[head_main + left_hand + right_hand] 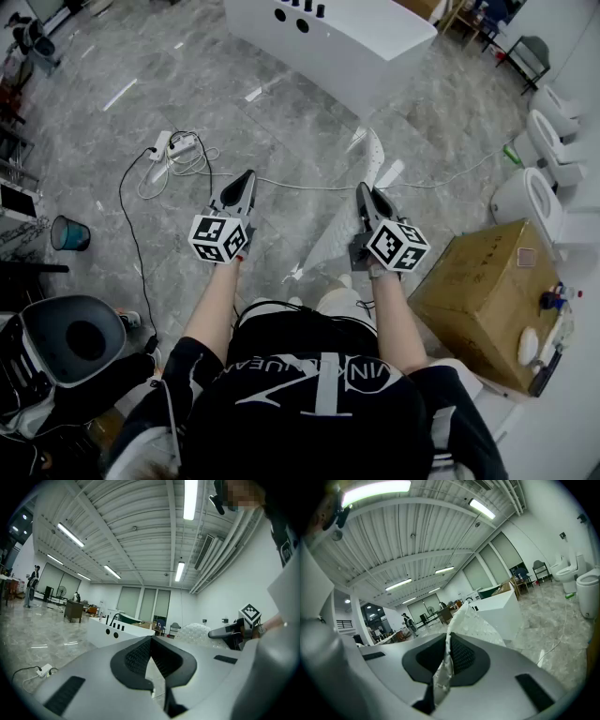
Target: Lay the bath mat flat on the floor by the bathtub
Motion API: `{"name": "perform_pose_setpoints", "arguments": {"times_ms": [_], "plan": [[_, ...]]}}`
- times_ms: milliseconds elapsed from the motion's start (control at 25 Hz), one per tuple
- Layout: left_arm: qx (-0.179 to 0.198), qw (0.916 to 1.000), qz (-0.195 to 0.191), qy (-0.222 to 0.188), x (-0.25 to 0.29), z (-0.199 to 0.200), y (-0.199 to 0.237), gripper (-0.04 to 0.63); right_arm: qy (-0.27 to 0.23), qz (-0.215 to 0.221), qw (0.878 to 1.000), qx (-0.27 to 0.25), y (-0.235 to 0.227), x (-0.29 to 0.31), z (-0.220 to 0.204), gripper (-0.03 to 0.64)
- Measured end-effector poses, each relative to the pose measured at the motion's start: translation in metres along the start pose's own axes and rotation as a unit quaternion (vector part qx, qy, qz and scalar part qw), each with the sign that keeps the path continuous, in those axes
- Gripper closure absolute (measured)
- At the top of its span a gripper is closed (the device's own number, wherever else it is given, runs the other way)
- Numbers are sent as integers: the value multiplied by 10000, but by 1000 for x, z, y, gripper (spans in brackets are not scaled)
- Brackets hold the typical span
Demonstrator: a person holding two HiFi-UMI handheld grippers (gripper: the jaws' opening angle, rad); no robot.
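In the head view, the left tongs (247,176) and the right tongs (364,187) point forward above the grey marble-patterned floor (281,112). The white, half-transparent bubbled bath mat (372,150) hangs from the right tongs. Its lower part is hard to separate from the floor behind it, and I cannot tell whether its end touches the floor near the person's legs. The long white bathtub (347,42) stands further ahead, cut off by the upper edge and well apart from the mat. A brown cardboard box (483,291) stands at the right with white toilets (530,192) beyond it. A white power strip (161,145) with cables lies at the left.

In the left gripper view, the left tongs (151,638) have their tips pressed together, with nothing between them. The mat (197,631) shows at the right, partly hidden by the tongs' body.

In the right gripper view, the right tongs (448,637) are closed on a folded edge of the mat (476,623). The mat rises in front of the bathtub (501,609) and covers part of it.
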State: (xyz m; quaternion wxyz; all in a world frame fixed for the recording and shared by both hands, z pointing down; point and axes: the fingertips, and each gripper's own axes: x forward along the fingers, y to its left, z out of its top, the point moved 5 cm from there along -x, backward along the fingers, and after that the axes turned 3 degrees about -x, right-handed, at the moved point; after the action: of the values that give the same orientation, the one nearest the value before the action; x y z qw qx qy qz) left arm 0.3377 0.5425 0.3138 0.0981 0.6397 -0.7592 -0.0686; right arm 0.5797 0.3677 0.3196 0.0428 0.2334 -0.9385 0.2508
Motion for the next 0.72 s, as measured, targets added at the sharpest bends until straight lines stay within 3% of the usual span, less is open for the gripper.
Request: {"name": "perform_pose_setpoints", "arguments": {"times_ms": [360, 720], "plan": [[-72, 10000, 56, -3, 28, 8, 34, 581, -317, -101, 9993, 139, -2, 48, 21, 581], [2, 9998, 90, 171, 99, 19, 97, 581, -278, -90, 9992, 283, -23, 139, 35, 581]]}}
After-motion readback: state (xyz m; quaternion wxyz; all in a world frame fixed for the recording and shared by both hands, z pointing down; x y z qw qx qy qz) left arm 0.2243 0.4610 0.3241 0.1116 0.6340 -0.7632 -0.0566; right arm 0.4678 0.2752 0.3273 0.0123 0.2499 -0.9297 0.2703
